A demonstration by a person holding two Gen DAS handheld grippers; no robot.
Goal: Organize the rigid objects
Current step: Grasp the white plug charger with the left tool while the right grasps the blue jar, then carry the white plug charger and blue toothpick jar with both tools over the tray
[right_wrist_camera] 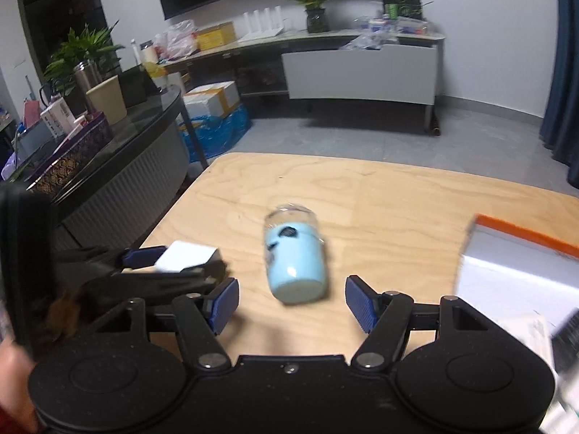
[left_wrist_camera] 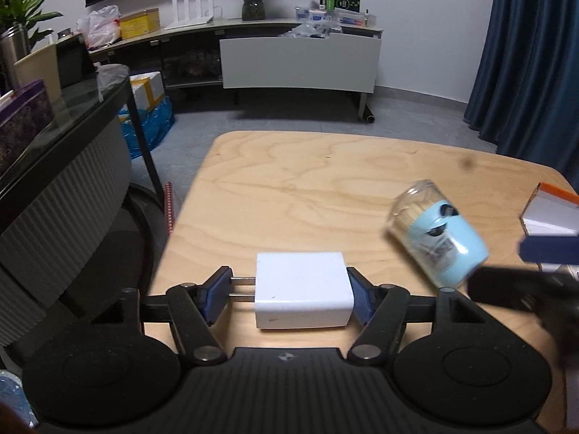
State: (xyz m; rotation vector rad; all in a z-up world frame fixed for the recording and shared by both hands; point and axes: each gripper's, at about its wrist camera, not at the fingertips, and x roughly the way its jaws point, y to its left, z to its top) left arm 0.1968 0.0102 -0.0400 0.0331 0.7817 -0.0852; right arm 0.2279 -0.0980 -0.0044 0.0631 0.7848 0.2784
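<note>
A white plug charger [left_wrist_camera: 303,289] lies on the wooden table [left_wrist_camera: 307,188], prongs to the left. My left gripper [left_wrist_camera: 289,294] has its blue pads around it: the right pad touches its side, the left pad meets the prong tips. A light-blue jar with a clear lid [left_wrist_camera: 438,233] lies on its side to the right. In the right wrist view the jar [right_wrist_camera: 295,256] lies just ahead of my right gripper [right_wrist_camera: 292,305], which is open and empty. The charger [right_wrist_camera: 186,256] and left gripper show at the left there.
A white box with an orange edge [right_wrist_camera: 517,264] lies on the table's right side, also in the left wrist view [left_wrist_camera: 552,213]. A dark glass-topped counter [right_wrist_camera: 144,123] stands left of the table. A grey cabinet [left_wrist_camera: 300,61] stands beyond.
</note>
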